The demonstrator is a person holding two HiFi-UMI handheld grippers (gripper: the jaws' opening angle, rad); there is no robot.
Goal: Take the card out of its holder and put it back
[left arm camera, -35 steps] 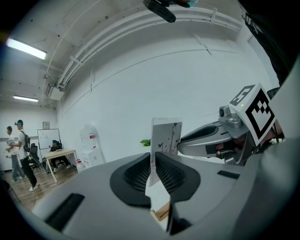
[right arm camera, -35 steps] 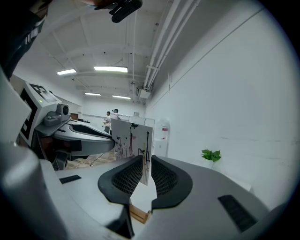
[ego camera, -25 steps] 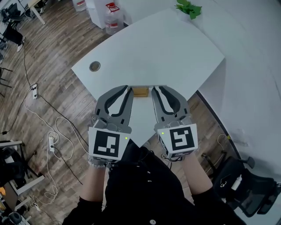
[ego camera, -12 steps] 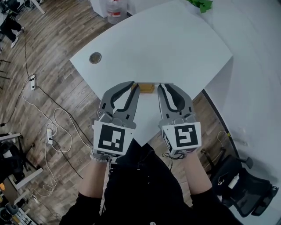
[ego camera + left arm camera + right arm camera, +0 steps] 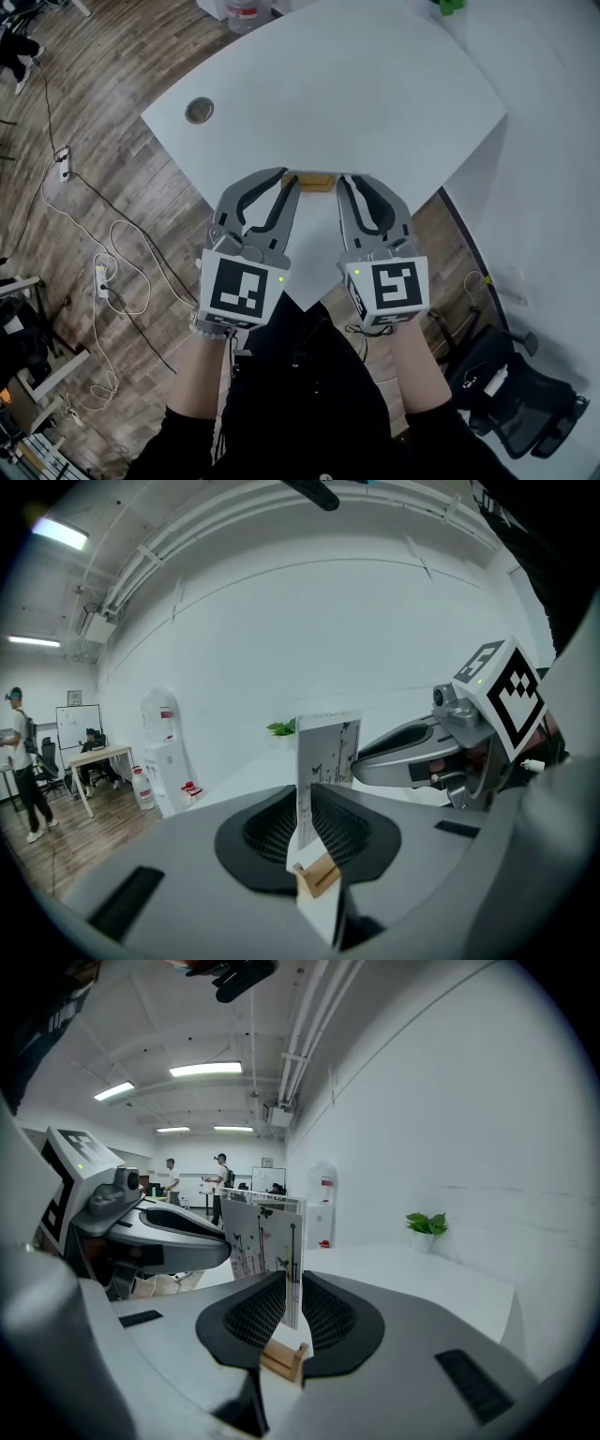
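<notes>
Card (image 5: 326, 752) sits in its wooden holder (image 5: 317, 876), left gripper (image 5: 288, 179) and right gripper (image 5: 347, 180) each pinching one end of it; we judge removal and return both remain.

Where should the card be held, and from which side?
Grip the card by a side edge above the wooden holder, fingers on its two faces, coming from the near side: it stands upright, only its bottom edge slotted.

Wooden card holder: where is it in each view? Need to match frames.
Head view: holder at the table's near edge, centre.
Left gripper view: low centre, in the gap under the jaws, card upright in it.
Right gripper view: low centre, same gap.
Shared landmark: potted plant.
</notes>
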